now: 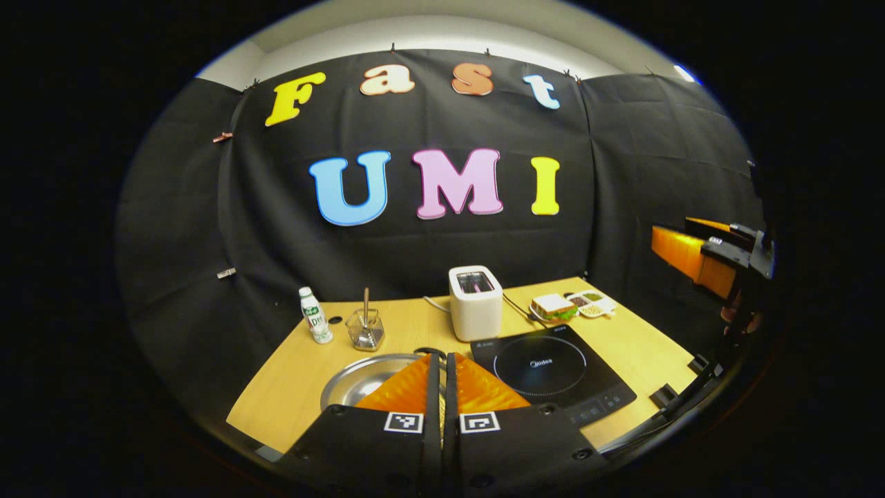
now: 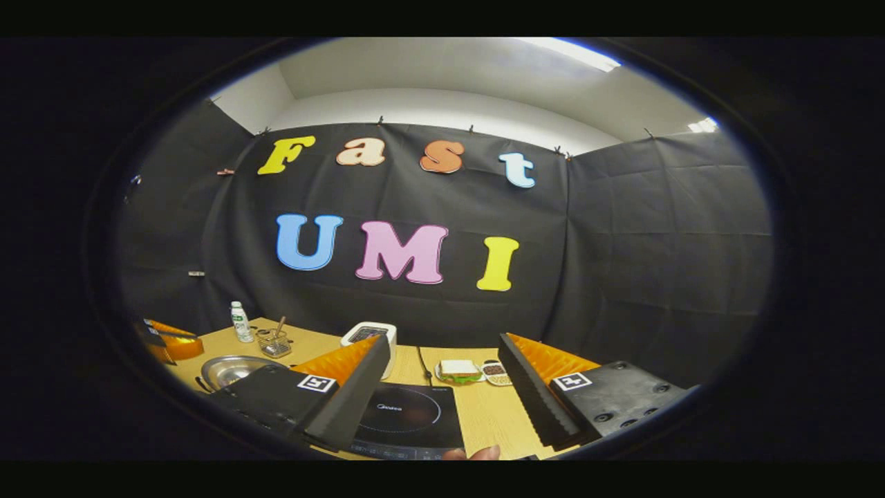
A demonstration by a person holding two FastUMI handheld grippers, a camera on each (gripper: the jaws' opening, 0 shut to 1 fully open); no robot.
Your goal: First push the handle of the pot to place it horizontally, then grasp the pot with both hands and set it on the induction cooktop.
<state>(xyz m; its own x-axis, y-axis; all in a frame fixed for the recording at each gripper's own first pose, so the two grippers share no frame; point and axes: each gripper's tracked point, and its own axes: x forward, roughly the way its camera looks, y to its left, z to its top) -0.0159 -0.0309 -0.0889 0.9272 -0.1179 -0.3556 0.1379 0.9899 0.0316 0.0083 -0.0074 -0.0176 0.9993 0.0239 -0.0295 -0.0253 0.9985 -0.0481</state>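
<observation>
Along the left of the wooden table [image 1: 643,339], a small bottle [image 1: 315,315] and a wire basket [image 1: 365,328] holding an upright utensil are standing back by the wall, probably parked there to keep the front free for work. Just in front of them the pot [image 1: 363,380] is sitting on the tabletop, shallow and metallic, directly left of the induction cooktop [image 1: 553,373] and not yet on it; its handle is hiding behind the left gripper [image 1: 444,366], so I cannot say which way it is pointing. That gripper is hovering above the pot's right rim with its fingers clenched flat together on nothing (a closed tip makes a sensible pusher), which suggests it is lining up to nudge the handle, and the first step of the task is still looking undone.

Moving right, a toaster [image 1: 476,301] is standing behind the cooktop with its cord trailing across the table, and a sandwich on a plate [image 1: 554,308] is resting beside a small divided dish [image 1: 593,303] at the far corner, all well apart from the pot.

In the right gripper view, the right gripper [image 2: 442,387] is hanging over the cooktop with its fingers spread wide and holding nothing, likely waiting its turn for the two-handed lift. A fingertip [image 2: 484,453] is peeking in at the bottom edge.
</observation>
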